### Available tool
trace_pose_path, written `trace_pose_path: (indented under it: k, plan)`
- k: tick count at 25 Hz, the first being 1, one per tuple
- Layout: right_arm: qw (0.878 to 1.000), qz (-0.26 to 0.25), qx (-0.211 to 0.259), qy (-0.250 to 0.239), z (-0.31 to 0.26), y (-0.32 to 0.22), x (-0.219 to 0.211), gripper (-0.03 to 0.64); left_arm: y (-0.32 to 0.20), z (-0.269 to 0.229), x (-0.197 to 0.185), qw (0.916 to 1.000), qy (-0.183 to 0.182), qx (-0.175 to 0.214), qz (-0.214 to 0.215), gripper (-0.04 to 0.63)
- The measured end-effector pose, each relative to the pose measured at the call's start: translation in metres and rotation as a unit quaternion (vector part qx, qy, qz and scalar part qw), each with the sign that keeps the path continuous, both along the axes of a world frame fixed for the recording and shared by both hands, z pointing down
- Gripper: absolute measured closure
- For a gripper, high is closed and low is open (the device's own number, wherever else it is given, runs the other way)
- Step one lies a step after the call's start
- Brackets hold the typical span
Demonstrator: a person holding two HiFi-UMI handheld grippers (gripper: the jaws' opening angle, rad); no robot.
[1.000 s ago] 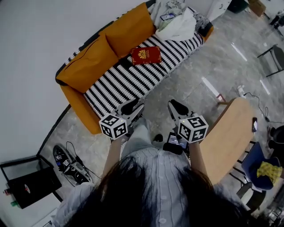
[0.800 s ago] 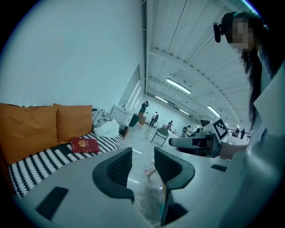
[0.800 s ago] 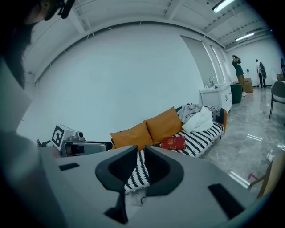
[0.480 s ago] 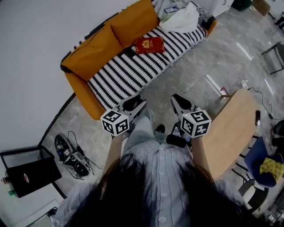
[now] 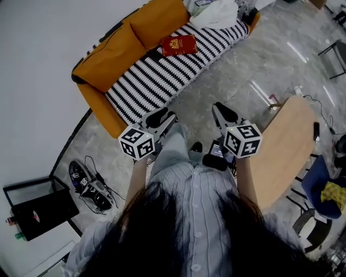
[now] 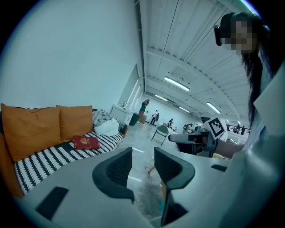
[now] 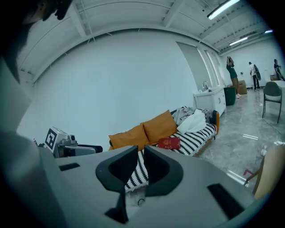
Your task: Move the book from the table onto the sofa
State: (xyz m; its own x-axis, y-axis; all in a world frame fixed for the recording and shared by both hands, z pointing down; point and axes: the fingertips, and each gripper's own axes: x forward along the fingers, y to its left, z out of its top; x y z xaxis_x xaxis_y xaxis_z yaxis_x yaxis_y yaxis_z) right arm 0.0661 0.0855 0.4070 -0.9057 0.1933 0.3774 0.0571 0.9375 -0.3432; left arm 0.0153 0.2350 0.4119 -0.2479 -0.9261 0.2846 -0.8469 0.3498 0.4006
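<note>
The red book (image 5: 179, 45) lies flat on the black-and-white striped seat of the orange sofa (image 5: 157, 81); it also shows in the left gripper view as the book (image 6: 86, 142) and in the right gripper view as the book (image 7: 169, 143). Both grippers hover over the floor in front of the person, well short of the sofa. My left gripper (image 5: 161, 119) (image 6: 142, 153) stands open with nothing between its jaws. My right gripper (image 5: 224, 114) (image 7: 141, 153) is shut and empty.
The wooden table (image 5: 284, 151) stands at the right, with a blue chair (image 5: 319, 186) beyond it. White clothing (image 5: 216, 13) is piled on the sofa's far end, and two orange cushions (image 5: 130, 40) lean on its back. Cables and devices (image 5: 89, 186) lie on the floor at left.
Both grippers have drawn back a little from the sofa, side by side. The book has stayed where it lies on the seat.
</note>
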Motion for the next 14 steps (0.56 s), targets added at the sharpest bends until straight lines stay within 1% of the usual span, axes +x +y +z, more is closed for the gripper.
trace_pose_path:
  k: [7, 14]
  plan:
    - [0.999, 0.039, -0.004, 0.002, 0.003, -0.028, 0.010, 0.565, 0.000, 0.004, 0.002, 0.9999, 0.004, -0.010, 0.004, 0.430]
    - [0.997, 0.071, -0.004, 0.002, 0.004, -0.051, 0.005, 0.565, -0.003, 0.004, -0.012, 0.9999, 0.002, -0.009, 0.006, 0.430]
